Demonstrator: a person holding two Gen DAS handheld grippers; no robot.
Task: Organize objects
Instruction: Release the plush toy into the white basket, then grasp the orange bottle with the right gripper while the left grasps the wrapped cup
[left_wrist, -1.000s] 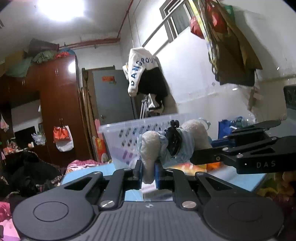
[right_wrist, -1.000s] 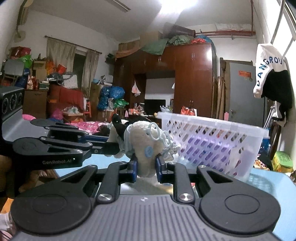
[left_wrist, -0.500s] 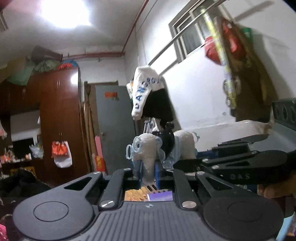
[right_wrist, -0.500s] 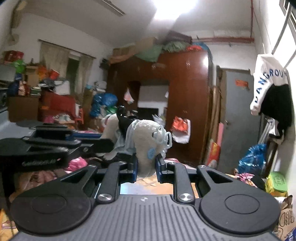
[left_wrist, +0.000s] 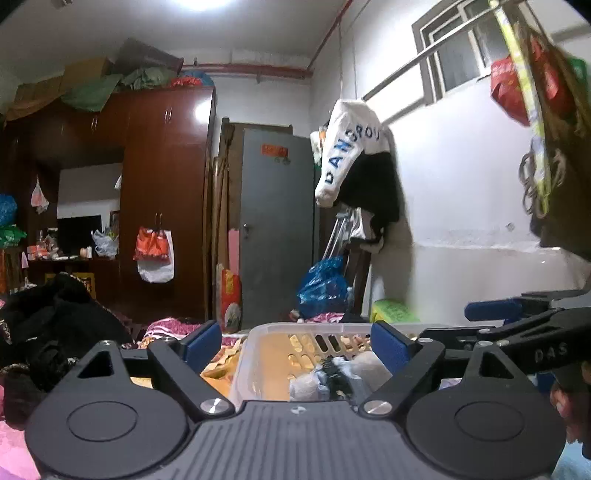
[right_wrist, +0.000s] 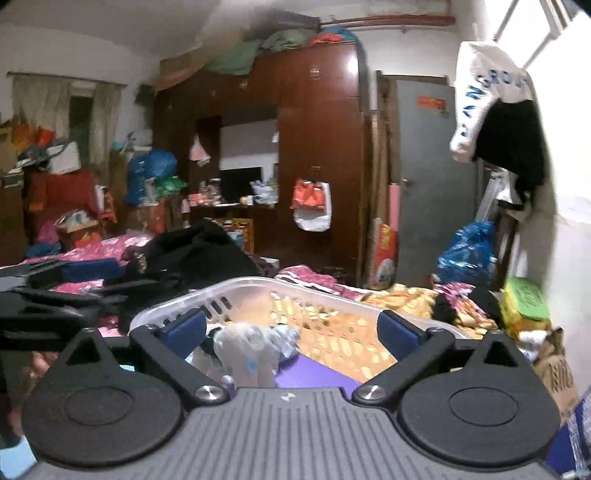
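Both my left tongs (left_wrist: 297, 345) and right tongs (right_wrist: 291, 330) have just been opening and stand apart with nothing between them, the stuffed toy (right_wrist: 255, 345) lying in the basket (right_wrist: 354, 295) at lower centre, where lowered tongs could snag its rim.

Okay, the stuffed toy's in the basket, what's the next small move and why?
Probably draw both grippers back from the basket. The plush toy lies inside it, and the jaws of the left gripper and right gripper, just opened, hold nothing.
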